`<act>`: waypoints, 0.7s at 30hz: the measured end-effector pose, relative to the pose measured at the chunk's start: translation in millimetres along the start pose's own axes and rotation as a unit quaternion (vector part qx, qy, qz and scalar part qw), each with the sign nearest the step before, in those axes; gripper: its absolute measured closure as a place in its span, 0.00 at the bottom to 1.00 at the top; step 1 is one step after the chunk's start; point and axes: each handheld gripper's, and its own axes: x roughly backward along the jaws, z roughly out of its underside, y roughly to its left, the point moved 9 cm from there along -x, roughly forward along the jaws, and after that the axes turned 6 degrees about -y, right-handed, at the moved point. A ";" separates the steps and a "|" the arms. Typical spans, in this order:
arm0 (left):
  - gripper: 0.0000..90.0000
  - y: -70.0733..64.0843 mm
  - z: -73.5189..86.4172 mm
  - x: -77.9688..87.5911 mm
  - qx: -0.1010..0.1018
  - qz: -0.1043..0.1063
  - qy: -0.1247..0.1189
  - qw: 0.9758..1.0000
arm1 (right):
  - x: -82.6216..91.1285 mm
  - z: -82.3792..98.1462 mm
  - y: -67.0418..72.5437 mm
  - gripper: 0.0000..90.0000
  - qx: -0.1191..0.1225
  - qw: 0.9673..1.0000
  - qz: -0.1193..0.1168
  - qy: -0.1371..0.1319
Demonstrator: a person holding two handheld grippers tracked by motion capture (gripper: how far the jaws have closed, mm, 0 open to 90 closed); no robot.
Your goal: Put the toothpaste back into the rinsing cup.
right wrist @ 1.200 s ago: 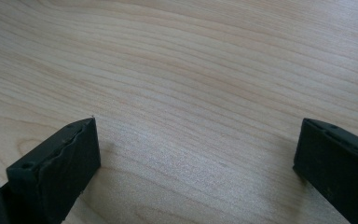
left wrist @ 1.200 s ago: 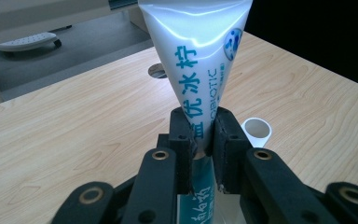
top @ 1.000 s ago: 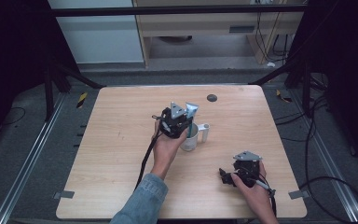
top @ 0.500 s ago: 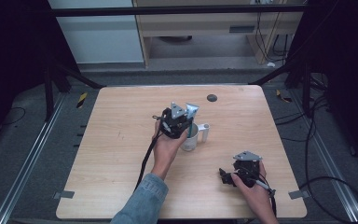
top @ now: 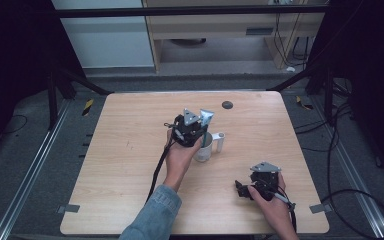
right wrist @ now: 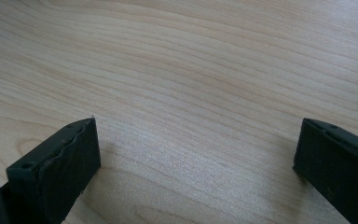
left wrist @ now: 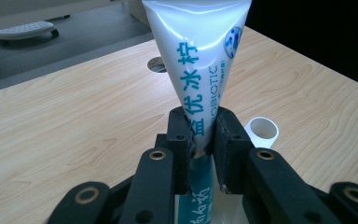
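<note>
1. Nothing has shifted since a second ago: your left gripper (top: 194, 125) and your right gripper (top: 256, 184) sit where they sat, and so do the things near them.
2. Your left gripper's fingers (left wrist: 182, 140) are closed on a white tube (left wrist: 200, 60) with blue lettering, pinching it low on its body; the wide crimped end points up and away from you.
3. Below the fingers, the tube's darker lower part goes down into a pale cup (top: 203, 148) that stands on the worktop (top: 130, 145) near its middle.
4. In the high view your left hand (top: 180, 157) holds the gripper right over that cup.
5. A small white cylinder (top: 219, 141) with an open top stands just beside the cup, on its right in the high view.
6. Your right gripper rests low at the near right part of the worktop, well apart from the cup; its fingers (right wrist: 60, 163) are spread wide with bare wood between them and hold nothing.
7. A dark round hole (top: 227, 104) sits in the worktop near the far edge.
</note>
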 end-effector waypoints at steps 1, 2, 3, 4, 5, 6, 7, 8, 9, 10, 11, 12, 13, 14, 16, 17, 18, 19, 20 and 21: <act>0.86 0.0 0.0 0.0 0.000 0.000 0.000 1.000 | 0.0 0.0 0.0 0.00 0.000 1.000 0.000 0.000; 0.86 -0.4 0.0 -0.4 0.000 0.000 0.000 1.000 | 0.0 0.0 0.0 0.01 0.000 1.000 0.000 0.000; 0.86 -0.4 0.0 -0.4 0.000 0.000 0.000 1.000 | 0.0 0.0 0.0 0.01 0.000 1.000 0.000 0.000; 0.85 -0.6 0.0 -0.6 0.001 0.000 -0.001 1.000 | 0.0 0.0 0.0 0.01 0.000 1.000 0.000 0.000; 0.85 -0.7 -0.1 -0.8 0.004 0.000 -0.002 1.000 | 0.0 0.0 0.0 0.00 0.000 1.000 0.000 0.000; 0.85 -0.7 -0.1 -0.8 0.004 0.000 -0.002 1.000 | 0.0 0.0 0.0 0.00 0.000 1.000 0.000 0.000; 0.85 -0.8 -0.1 -0.9 0.004 0.000 -0.002 1.000 | 0.0 0.0 0.0 0.00 0.000 1.000 0.000 0.000; 0.85 -1.2 -0.2 -1.3 0.004 0.000 -0.003 1.000 | 0.0 0.0 0.0 0.00 0.000 1.000 0.000 0.000; 0.84 -1.2 -0.2 -1.3 0.004 0.000 -0.003 1.000 | 0.0 0.0 0.0 0.00 0.000 1.000 0.000 0.000; 0.83 -1.2 -0.4 -1.6 0.004 -0.002 -0.005 1.000 | 0.0 0.0 0.0 0.01 0.000 1.000 0.000 0.000; 0.83 -1.5 -0.4 -1.7 0.004 -0.002 -0.005 1.000 | 0.0 0.0 0.0 0.00 0.000 1.000 0.000 0.000; 0.82 -1.7 -0.3 -1.9 0.004 -0.002 -0.005 1.000 | 0.0 0.0 0.0 0.01 0.000 1.000 0.000 0.000; 0.80 -1.7 -0.3 -1.9 0.004 -0.002 -0.005 1.000 | 0.0 0.0 -0.1 0.00 0.000 1.000 0.000 0.000; 0.79 -1.8 -0.2 -2.2 0.003 -0.003 -0.005 1.000 | 0.0 0.0 -0.1 0.00 0.000 1.000 0.000 0.000; 0.79 -2.0 0.3 -2.3 0.003 -0.003 -0.003 1.000 | 0.0 0.0 0.0 0.01 0.000 1.000 0.000 0.000; 0.78 -1.9 0.3 -2.4 0.003 -0.004 -0.003 1.000 | 0.0 0.0 0.0 0.01 0.000 1.000 0.000 0.000; 0.78 -2.0 0.0 -2.0 0.003 -0.005 -0.004 1.000 | 0.0 0.0 0.0 0.01 0.000 1.000 0.000 0.000; 0.77 -2.0 0.0 -2.0 0.003 -0.005 -0.004 1.000 | 0.0 0.0 0.0 0.01 0.000 1.000 0.000 0.000; 0.76 -1.6 -0.4 -1.8 0.001 -0.008 -0.005 1.000 | 0.0 0.0 0.0 0.01 0.000 1.000 0.000 0.000; 0.76 -1.2 -0.7 -1.6 0.002 -0.009 -0.006 1.000 | 0.0 0.0 0.0 0.01 0.000 1.000 0.000 0.000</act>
